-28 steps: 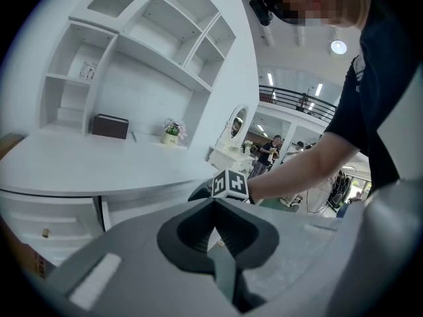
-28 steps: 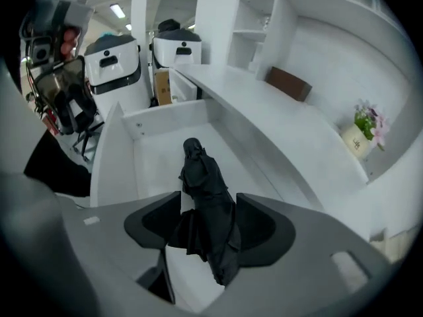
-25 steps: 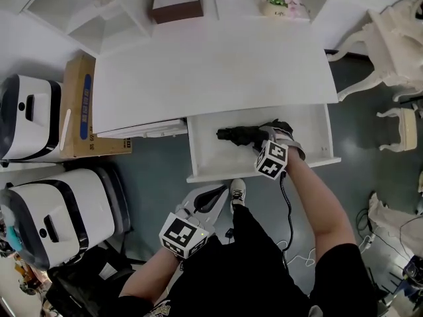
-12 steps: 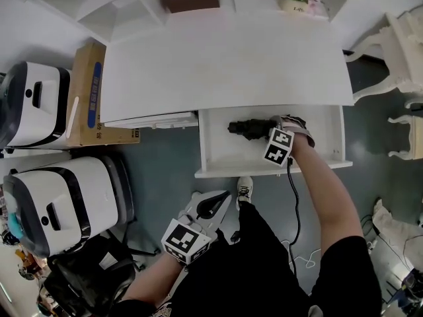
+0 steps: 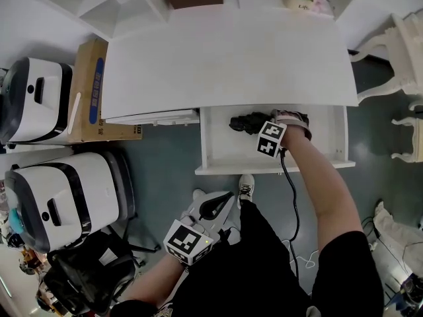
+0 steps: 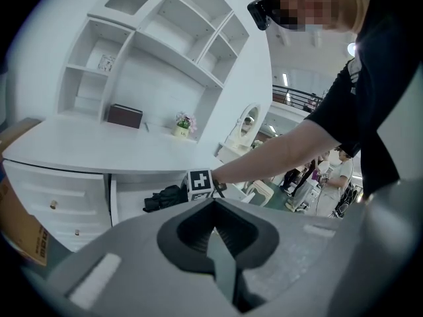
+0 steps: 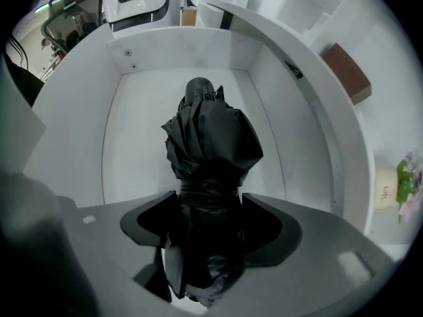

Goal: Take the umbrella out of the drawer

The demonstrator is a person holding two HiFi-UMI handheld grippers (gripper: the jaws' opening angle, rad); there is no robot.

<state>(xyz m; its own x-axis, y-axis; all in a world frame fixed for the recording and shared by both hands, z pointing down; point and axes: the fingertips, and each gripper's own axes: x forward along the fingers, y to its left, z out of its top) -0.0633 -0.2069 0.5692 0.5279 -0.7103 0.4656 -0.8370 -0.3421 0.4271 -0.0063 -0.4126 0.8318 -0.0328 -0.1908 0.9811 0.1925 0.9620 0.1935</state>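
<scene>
Since a second ago our right hand-held gripper (image 7: 210, 226) has sunk deeper into the one open drawer (image 5: 228, 157) under the bench (image 5: 225, 58). Its jaws have just been opening and now stand released, astride the single folded black umbrella (image 7: 211, 144). That umbrella lies on the drawer floor, stretching away ahead of the jaws. Our left hand-held gripper (image 6: 215, 240), one of two, is clenched on nothing, well apart from it.
</scene>
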